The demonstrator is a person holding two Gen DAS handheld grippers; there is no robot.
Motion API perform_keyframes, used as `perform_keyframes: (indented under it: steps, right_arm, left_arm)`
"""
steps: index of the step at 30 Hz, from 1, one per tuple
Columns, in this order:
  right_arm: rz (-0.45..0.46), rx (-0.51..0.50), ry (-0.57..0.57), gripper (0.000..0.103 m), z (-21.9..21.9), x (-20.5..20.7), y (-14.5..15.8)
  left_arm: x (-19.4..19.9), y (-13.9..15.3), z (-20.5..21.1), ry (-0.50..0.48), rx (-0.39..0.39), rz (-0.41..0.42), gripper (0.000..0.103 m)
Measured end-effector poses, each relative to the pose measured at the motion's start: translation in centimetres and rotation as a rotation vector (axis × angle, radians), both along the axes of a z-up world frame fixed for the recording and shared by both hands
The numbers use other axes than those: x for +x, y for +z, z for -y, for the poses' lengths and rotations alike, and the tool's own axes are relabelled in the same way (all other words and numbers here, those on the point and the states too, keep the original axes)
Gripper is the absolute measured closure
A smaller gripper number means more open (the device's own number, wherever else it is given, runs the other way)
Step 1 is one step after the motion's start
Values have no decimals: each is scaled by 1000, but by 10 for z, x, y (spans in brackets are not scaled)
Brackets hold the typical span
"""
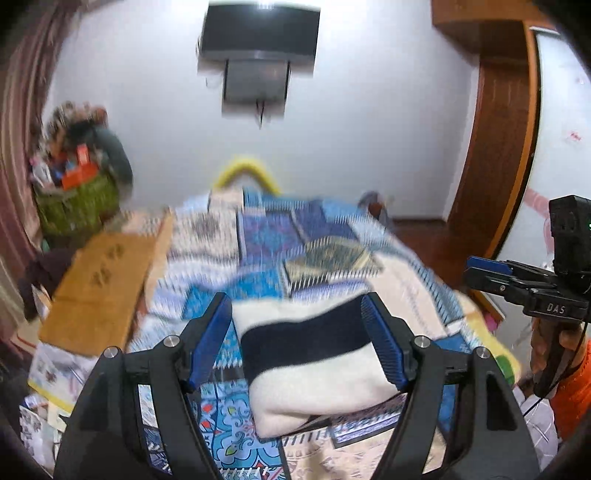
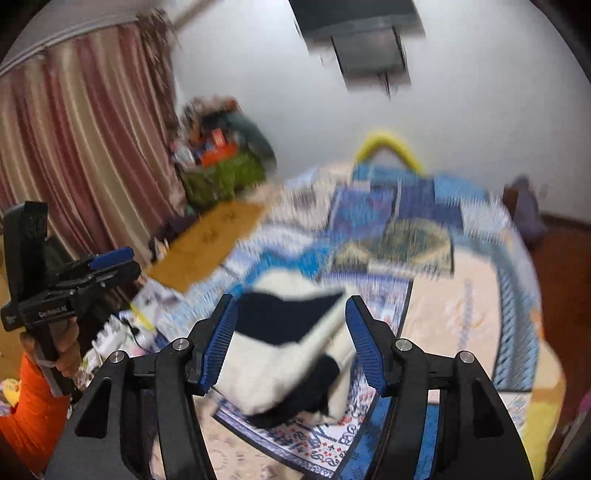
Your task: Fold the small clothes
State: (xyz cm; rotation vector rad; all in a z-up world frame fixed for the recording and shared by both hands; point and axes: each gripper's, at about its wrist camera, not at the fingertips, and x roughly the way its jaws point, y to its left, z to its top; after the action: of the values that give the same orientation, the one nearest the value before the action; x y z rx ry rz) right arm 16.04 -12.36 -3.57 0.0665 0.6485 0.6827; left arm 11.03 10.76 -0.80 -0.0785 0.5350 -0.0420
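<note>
A folded white garment with a wide navy band [image 1: 314, 369] lies on the patterned blue bedspread [image 1: 258, 236]. My left gripper [image 1: 295, 299] hovers above it, jaws wide apart, and the blue pads touch nothing. In the right wrist view the same garment [image 2: 280, 362] shows as a thick white and navy bundle on the bedspread [image 2: 461, 295], with a dark fold at its near edge. My right gripper [image 2: 291, 299] stands open over it, clear of the cloth. Each gripper shows in the other's view, the right gripper [image 1: 476, 264] at the right edge and the left gripper [image 2: 122, 258] at the left edge, each held by a hand with an orange sleeve.
A flat brown cardboard box [image 1: 99, 288] lies along the bed's left side. Behind it a green basket [image 1: 74, 206] holds toys beside a pink curtain [image 2: 85, 129]. A television [image 1: 258, 33] hangs on the far wall. A wooden wardrobe [image 1: 506, 129] stands at the right.
</note>
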Motion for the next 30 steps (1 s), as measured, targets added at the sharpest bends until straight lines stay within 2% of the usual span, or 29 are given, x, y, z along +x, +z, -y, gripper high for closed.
perform_keyframes:
  steps: [4,10,13,15,18,20,30]
  right_arm:
    - [156,51,6,45,5,-44,45]
    - [321,89,9,43,5,-106,77]
    - [379,81,-24,27,1,-128,80]
    - [397,89,-49,15,0,-137,78]
    - [399,90,-84,6,-2,-143,73]
    - [399,88,-107,0,-1,-147,71]
    - [392,79,-152,0,7,-151,71]
  left_arm:
    - [-42,33,17,32,39,122,30]
    - [-102,58,46,72,97,276,30]
    - [-119,59,52,93,91,309,20]
    - [-130,59,54,95,82,333,10]
    - [-140,56,58,112,96,353,3]
    - [-140,53,59,115,93,355,3]
    - [-145,48,54,101,29,347,1]
